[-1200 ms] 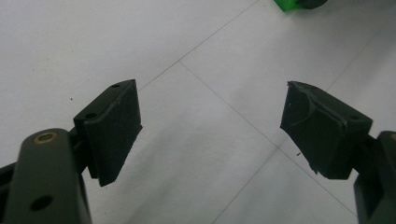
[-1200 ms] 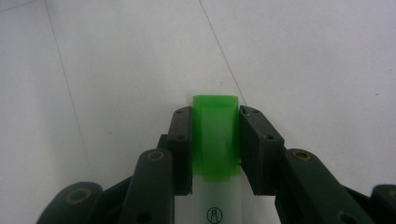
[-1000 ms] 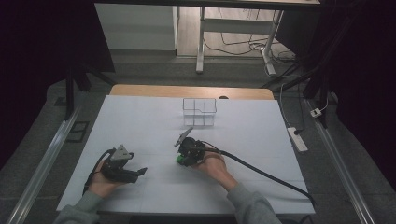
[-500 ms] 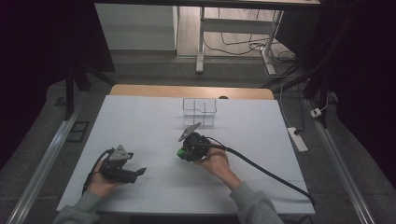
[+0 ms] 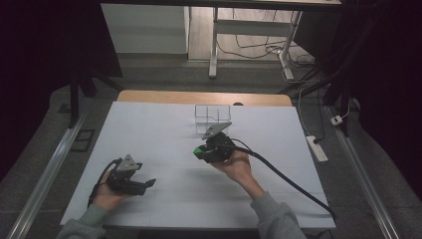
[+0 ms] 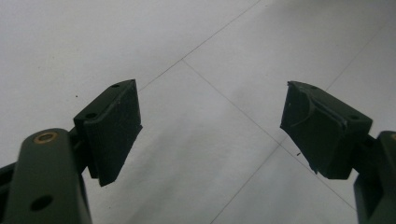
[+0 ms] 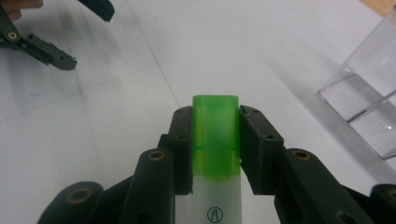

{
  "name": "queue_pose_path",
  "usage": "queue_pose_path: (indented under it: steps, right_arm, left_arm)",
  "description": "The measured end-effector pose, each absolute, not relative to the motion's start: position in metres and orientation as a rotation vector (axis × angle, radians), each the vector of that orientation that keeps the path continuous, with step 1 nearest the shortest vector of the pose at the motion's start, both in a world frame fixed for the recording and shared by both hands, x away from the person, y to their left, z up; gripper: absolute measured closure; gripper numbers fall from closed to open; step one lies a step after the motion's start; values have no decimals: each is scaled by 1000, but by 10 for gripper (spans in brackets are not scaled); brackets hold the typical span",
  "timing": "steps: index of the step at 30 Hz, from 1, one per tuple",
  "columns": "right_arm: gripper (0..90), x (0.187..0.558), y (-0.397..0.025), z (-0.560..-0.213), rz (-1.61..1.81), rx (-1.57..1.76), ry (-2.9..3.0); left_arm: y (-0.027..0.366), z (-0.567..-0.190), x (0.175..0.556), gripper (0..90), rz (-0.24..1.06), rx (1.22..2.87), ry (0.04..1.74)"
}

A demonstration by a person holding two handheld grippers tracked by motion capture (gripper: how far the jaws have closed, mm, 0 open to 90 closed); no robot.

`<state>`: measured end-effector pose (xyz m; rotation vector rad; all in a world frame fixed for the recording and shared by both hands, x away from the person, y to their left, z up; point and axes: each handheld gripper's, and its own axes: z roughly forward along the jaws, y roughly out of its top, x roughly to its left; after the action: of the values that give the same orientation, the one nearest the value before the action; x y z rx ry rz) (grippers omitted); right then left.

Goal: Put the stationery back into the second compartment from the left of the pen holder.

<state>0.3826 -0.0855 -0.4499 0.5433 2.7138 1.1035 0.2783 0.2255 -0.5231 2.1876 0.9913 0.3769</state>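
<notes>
My right gripper is shut on a white marker with a translucent green cap; the cap sticks out between the jaws. In the high view this gripper hovers mid-table, its green tip pointing left, just short of a clear plastic box. The box's divided compartments lie to the right in the right gripper view. My left gripper is open with nothing between its pads, close over the white table. It rests at the front left.
The white tabletop has thin seam lines and a wooden strip along its far edge. A black cable trails from the right gripper to the front right. A power strip lies off the table's right side.
My right gripper has moved away from the person and slightly right, toward the clear box, with the marker still held. The left gripper has stayed in place.
</notes>
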Motion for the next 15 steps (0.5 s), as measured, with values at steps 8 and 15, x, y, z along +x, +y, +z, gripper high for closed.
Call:
queue_pose_path:
  steps: [8,15]
  right_arm:
    - [658,384,-94,-442,1165,563,2663]
    - [658,386,-102,-436,1234,588,2609]
  left_arm:
    - [226,-522,278,205,363,2176,986]
    - [225,-522,278,204,366,2175,984]
